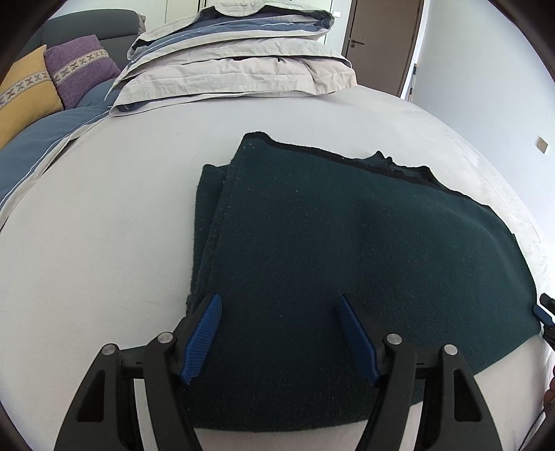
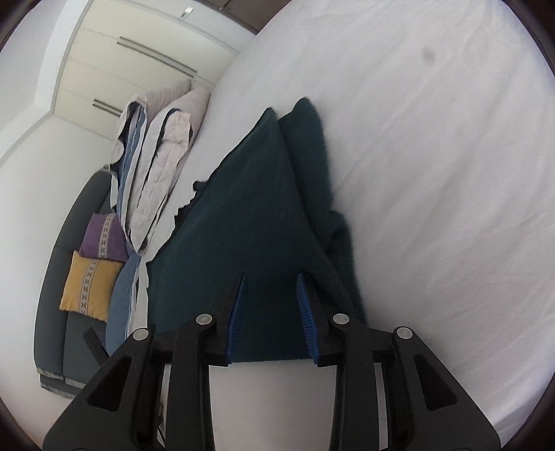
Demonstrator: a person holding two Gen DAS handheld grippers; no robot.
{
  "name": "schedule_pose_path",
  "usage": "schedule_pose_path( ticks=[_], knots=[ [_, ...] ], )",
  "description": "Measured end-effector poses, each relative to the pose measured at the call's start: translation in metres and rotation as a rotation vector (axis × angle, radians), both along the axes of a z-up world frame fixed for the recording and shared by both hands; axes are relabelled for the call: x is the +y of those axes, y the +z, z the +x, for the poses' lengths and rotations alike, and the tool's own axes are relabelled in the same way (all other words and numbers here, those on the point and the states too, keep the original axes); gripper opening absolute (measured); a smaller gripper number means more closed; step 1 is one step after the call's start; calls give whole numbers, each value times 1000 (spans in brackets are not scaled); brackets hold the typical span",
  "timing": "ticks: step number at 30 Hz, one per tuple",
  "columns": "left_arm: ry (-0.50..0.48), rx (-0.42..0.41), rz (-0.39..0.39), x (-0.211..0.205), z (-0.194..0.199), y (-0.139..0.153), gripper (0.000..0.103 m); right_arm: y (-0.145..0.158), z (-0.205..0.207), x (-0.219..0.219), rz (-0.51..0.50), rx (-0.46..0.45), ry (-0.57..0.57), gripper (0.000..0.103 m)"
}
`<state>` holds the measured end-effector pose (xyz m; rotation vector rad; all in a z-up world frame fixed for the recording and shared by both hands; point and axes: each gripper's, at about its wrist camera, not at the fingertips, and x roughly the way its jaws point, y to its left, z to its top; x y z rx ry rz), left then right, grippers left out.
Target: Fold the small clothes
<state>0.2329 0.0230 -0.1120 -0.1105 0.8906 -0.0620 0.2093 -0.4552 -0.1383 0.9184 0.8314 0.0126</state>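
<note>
Home bedroom: bed, folded duvet, wardrobe.

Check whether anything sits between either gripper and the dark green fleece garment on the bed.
Nothing visible does. The dark green fleece garment lies folded on the white bed sheet, directly under the open left gripper and right gripper. The folded grey-and-blue duvet lies well beyond it.

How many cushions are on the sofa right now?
2: a purple cushion and a yellow cushion beside it, both on the grey sofa past the bed's corner. More may be hidden off-frame.
</note>
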Motion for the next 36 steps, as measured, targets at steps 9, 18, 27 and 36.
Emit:
schedule_pose_path(
  ticks=[9, 18, 27, 36],
  knots=[
    [25, 7, -127, 2, -32, 8, 72, 32, -39, -34, -30, -38, -113, 48],
    [-65, -9, -218, -30, -32, 24, 72, -4, -33, -29, 149, 68, -156, 48],
    [-191, 1, -260, -98, 7, 34, 72, -7, -63, -9, 269, 70, -255, 51],
    [-253, 60, -252, -131, 31, 20, 72, -15, 20, -42, 251, 71, -19, 52]
  ],
)
